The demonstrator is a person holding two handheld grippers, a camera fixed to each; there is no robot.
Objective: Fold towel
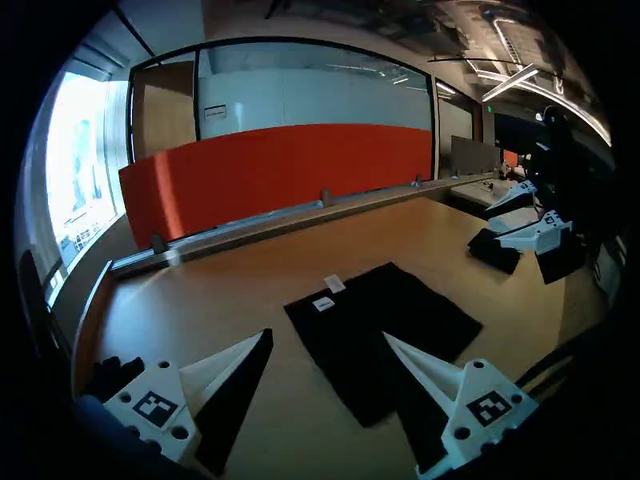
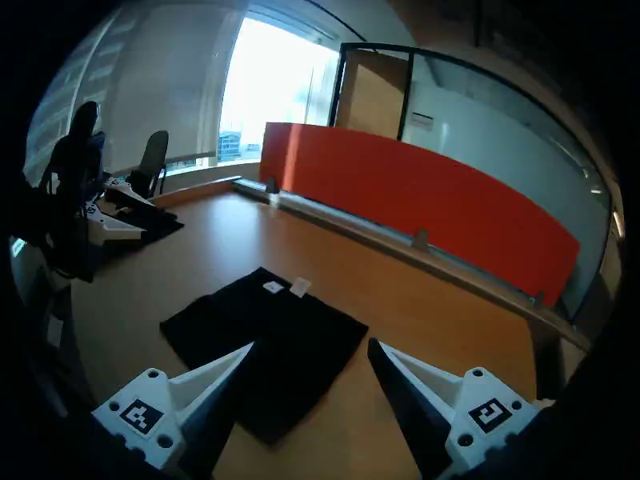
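Your left gripper is released: its two white fingers stand wide apart and hold nothing. You have it aimed across the wooden table at the black towel, which lies flat on the tabletop ahead of the fingers and a little toward the right one. Your right gripper is just as slack, with its fingers spread and nothing gripped. From its side the towel sits ahead of the fingers, more toward the left one.

The cloth looks spread out flat. Whether it already has a fold in it you cannot tell from these angles. Two small white tags sit at its far edge. One is on the dark fabric and the other is just past the edge.

Each view catches your other gripper well off to the side, above the table and apart from the towel. An orange divider runs along the far edge of the table, with a glass partition behind it. A bright window and some office chairs stand beyond the table's end.
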